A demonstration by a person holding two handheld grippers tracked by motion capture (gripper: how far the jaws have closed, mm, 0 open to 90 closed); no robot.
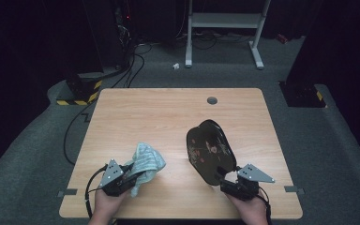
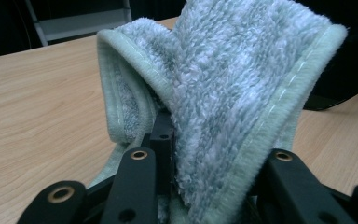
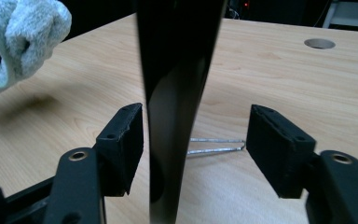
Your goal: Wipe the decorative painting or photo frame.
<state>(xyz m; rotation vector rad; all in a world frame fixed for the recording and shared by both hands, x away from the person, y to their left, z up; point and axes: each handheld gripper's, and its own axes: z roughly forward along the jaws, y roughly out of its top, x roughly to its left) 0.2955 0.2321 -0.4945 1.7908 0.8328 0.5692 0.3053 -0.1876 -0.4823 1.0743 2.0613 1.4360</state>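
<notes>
On the wooden desk (image 1: 136,112), a green cloth (image 1: 146,161) is clamped at seven o'clock by the closed left claw (image 1: 132,177), while a black plate (image 1: 210,151), edge-on between the right claw's (image 1: 226,181) parted jaws, hides the desk behind it.

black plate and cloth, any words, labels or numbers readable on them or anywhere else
No readable text in any view.
The black lacquer plate carries a painted flower-like motif, no lettering.
The pale green terry cloth in the left gripper bears stitching, no label.
The yellow-and-black striped base on the floor is a hazard marking, without words.
The table has no print.
</notes>
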